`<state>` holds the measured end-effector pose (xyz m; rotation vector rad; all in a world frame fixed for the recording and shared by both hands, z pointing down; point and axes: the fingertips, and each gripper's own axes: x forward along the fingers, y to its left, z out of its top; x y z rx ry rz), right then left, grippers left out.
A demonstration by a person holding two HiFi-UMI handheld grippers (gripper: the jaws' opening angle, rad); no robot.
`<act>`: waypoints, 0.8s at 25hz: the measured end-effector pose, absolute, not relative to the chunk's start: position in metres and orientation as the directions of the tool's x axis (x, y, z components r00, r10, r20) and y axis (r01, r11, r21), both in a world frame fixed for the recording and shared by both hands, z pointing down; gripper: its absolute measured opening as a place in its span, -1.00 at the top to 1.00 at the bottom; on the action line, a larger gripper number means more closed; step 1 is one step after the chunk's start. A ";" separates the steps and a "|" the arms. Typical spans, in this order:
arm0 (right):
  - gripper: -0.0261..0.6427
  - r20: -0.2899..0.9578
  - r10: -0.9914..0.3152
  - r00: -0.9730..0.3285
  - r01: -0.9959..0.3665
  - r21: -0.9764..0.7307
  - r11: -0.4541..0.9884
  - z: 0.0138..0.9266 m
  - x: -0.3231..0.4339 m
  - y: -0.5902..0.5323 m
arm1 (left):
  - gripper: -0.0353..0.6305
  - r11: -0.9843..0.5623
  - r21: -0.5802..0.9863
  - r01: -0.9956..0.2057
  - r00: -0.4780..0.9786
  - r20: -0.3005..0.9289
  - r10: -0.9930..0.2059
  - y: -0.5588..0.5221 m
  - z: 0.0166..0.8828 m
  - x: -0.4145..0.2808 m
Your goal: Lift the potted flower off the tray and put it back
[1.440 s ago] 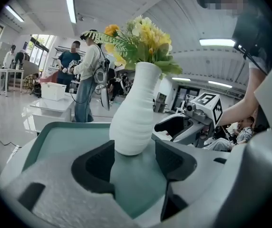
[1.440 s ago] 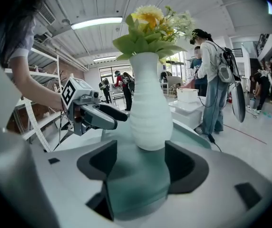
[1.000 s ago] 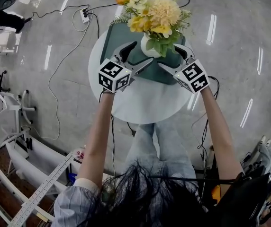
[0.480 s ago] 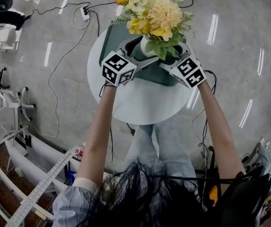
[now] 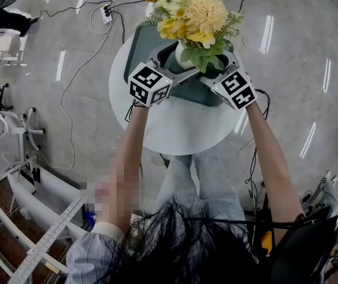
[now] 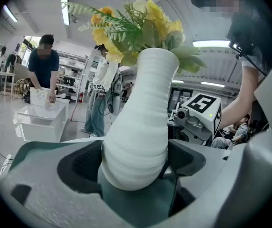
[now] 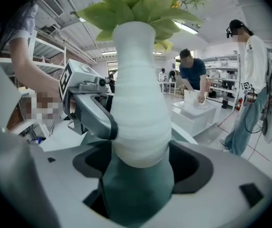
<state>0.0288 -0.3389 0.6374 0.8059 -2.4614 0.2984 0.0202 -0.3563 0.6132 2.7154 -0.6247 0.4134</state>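
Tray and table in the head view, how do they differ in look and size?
The tray is dark green and rectangular with rounded corners; the table is white and round. The tray is the smaller and lies on the table, toward its far side. Both are plain, flat surfaces.

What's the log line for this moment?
left gripper: jaws just been opening, around vase | right gripper: same | vase: upright on tray, not yet lifted

Upper centre: vase [image 5: 182, 55] and overhanging flowers [image 5: 197, 15] bar my way forward; bare table [image 5: 175, 126], mid-frame, leaves me free passage beneath.
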 end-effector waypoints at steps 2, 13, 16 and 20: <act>-0.16 0.546 -0.484 -0.684 -0.602 -0.048 0.797 0.637 0.028 -0.340 | -0.36 -0.855 0.240 -0.460 0.862 0.350 -0.366 -0.357 0.614 0.021; -0.16 0.555 -0.477 -0.682 -0.616 -0.083 0.783 0.635 0.025 -0.328 | -0.36 -0.849 0.246 -0.467 0.863 0.335 -0.378 -0.347 0.609 0.017; -0.16 0.549 -0.484 -0.681 -0.626 -0.093 0.775 0.626 0.022 -0.320 | -0.36 -0.847 0.248 -0.469 0.866 0.319 -0.386 -0.340 0.601 0.016; -0.16 0.545 -0.491 -0.680 -0.635 -0.102 0.766 0.618 0.021 -0.315 | -0.36 -0.844 0.256 -0.471 0.869 0.298 -0.395 -0.335 0.594 0.016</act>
